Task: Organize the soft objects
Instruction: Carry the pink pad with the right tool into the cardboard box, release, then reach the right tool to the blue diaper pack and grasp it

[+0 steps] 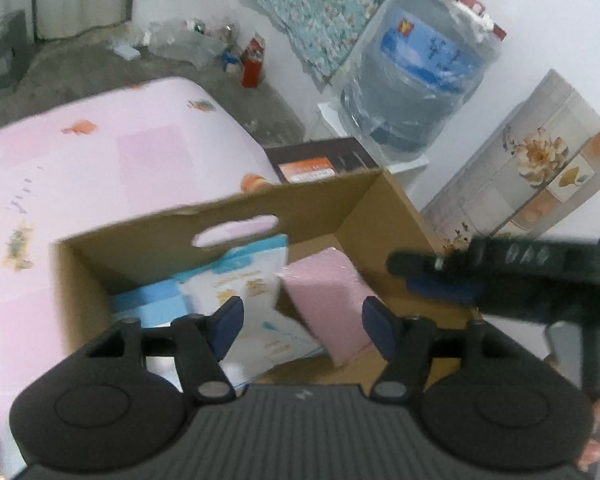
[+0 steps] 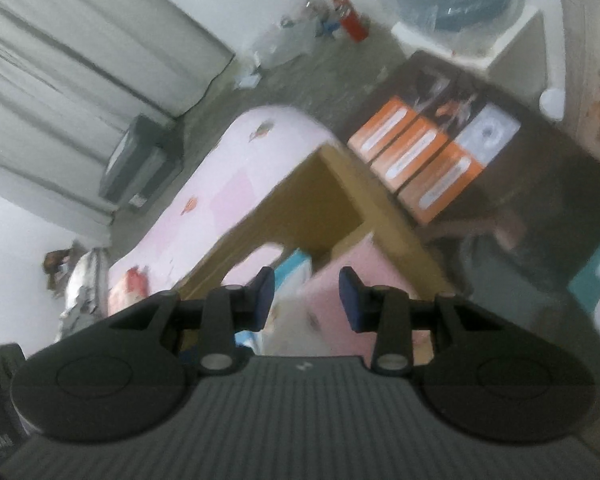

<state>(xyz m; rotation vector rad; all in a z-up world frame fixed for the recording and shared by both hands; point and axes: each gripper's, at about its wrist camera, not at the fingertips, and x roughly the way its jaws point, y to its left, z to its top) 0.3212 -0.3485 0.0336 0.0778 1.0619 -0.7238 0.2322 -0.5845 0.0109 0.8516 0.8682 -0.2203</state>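
Although blurred in both wrist views, pink film-wrapped soft pack readable as standing on end inside open brown cardboard box, toward its right-hand side, leaning just beside white-and-blue printed soft packs lying against the handle-cutout wall. Judged light and squashy; glossy wrap probably slippery, so likely to bulge or slide under a narrow pinch. Best hold judged across the two broad flat faces near the upper end, pads square to the faces. Left gripper poised over the box, jaws well apart, blue pads either side of the pink pack's lower half in the picture but no contact visible; nothing gripped. Right gripper also above the box, jaws parted more narrowly, pink pack seen through the gap, not pressed; empty. Right gripper visible in left wrist view at the box's right rim. Beyond the box: pink patterned cloth-covered surface, dark carton with orange labels, large blue water bottle in plastic wrap, grey concrete floor.
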